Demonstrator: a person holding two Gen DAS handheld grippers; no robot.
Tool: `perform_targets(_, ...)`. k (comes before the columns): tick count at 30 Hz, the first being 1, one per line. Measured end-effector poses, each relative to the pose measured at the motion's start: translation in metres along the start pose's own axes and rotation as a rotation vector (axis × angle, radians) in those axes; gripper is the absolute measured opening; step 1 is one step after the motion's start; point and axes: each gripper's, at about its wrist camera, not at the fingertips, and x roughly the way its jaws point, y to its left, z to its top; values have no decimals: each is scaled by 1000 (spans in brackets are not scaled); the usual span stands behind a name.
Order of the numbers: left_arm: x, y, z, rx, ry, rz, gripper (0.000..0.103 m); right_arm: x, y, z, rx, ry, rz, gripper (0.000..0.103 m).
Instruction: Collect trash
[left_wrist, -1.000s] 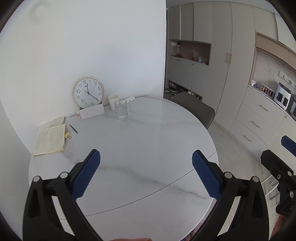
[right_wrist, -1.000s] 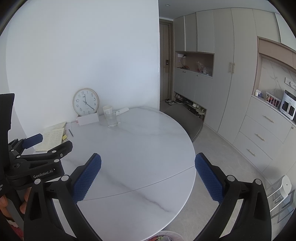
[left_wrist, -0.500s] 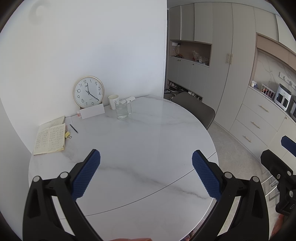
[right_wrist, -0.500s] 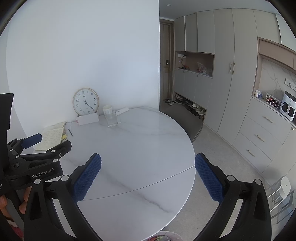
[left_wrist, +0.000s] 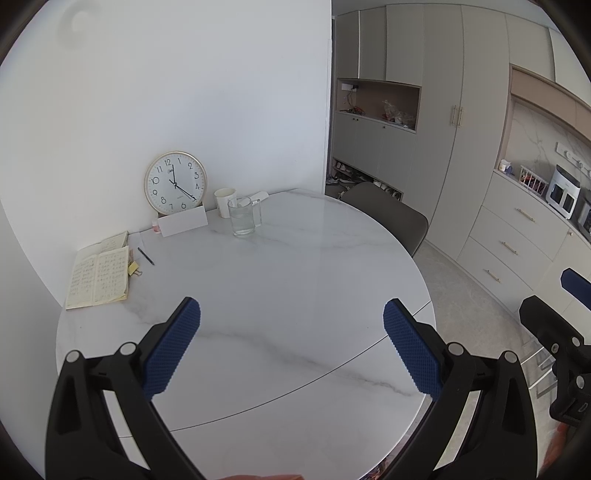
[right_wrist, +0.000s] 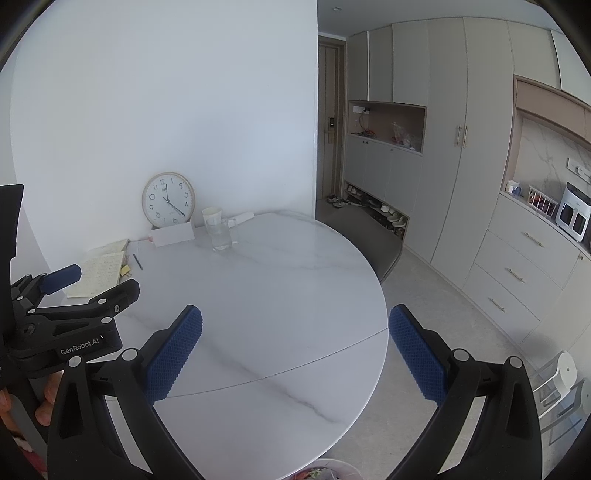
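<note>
Trash in a white bin (right_wrist: 325, 470) shows only in the right wrist view, at the near bottom edge below the table rim, its contents too cut off to make out.

From the left wrist view, the left gripper (left_wrist: 291, 343) hangs over the near part of the round marble table (left_wrist: 295, 266), jaws spread wide with nothing between them. Far left on the table, a clock (left_wrist: 175, 182) leans against the wall; a white card (left_wrist: 183, 225) stands in front of it. Right of these stand a paper cup (left_wrist: 224, 201) and a glass mug (left_wrist: 243, 218). An open notebook (left_wrist: 98, 277) lies at the left, a pen (left_wrist: 146, 256) just beside it.

From the right wrist view, the right gripper (right_wrist: 295, 350) is likewise wide open and empty above the table's near right edge. A grey chair (right_wrist: 365, 240) sits at the far right side of the table.
</note>
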Motion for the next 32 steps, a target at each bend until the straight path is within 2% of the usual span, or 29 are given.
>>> perform_targets(32,13,-2,-1,6,11,-7,95,9,-8,-5,10,18,-8,101)
